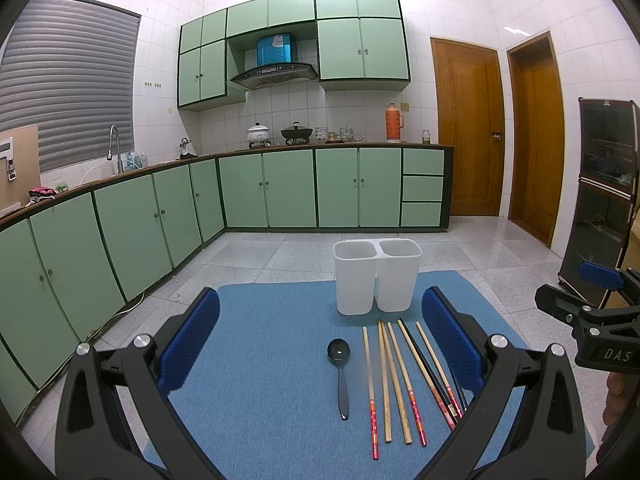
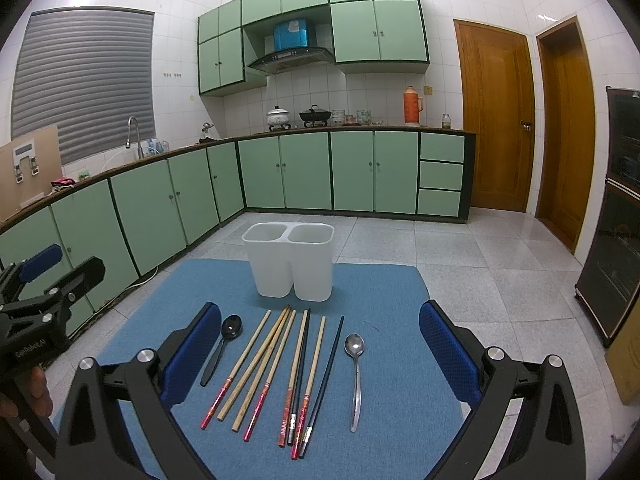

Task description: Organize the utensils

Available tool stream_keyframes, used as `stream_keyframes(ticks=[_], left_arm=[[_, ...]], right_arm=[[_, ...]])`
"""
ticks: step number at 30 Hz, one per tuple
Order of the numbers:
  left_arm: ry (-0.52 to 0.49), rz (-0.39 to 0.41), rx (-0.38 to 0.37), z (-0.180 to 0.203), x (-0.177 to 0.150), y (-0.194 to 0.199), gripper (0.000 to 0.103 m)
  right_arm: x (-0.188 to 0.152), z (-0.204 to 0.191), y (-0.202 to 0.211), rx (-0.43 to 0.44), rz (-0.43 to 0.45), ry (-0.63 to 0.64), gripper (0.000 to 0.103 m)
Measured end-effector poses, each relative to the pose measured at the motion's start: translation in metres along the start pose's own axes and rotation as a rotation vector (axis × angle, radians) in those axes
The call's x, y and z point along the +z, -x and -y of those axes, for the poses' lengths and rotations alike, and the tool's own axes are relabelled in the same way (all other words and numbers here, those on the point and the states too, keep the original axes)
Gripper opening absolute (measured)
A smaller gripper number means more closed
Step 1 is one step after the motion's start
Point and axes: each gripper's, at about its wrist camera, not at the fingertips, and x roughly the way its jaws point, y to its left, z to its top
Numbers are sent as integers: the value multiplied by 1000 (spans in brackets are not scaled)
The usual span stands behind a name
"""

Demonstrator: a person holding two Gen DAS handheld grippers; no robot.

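Blue mat [image 2: 376, 296] on tiled kitchen floor, green cabinets behind. White two-compartment holder [image 2: 290, 260] stands upright at far side of mat, both compartments look empty. In front of it, utensils laid out in a row, handles toward cameras: black spoon [image 2: 224, 346] at left end, then a spread of wooden chopsticks [image 2: 256, 368] w/ red-banded ends, some crossing or touching near tips, two black chopsticks [image 2: 326, 384] mixed in toward right side, metal spoon [image 2: 355, 376] at right end, a little apart from the rest. Left gripper [image 1: 320, 340] hangs above mat, jaws spread wide, nothing between pads; black spoon & several chopsticks lie below the gap. Right gripper [image 2: 320, 336] also wide apart, empty, above the row. Each gripper shows at edge of the other's view, a hand [image 2: 24, 392] on the left one's grip.
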Motion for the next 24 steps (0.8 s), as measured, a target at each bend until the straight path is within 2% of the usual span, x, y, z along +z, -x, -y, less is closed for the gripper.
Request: stream_keyframes(ticks=[13,16,24], left_arm=[[-4,-27,16,-4,-5,-13,98],[1,-74,35,-13,-12,-29,98],[19,-240,40,-36,-31,-93,98]], right_arm=[[-8,1,-15,0,-26,10,97],[-10,6,-25,-10,-53,19,97],[-19,24,-78,5,-190,9,77]])
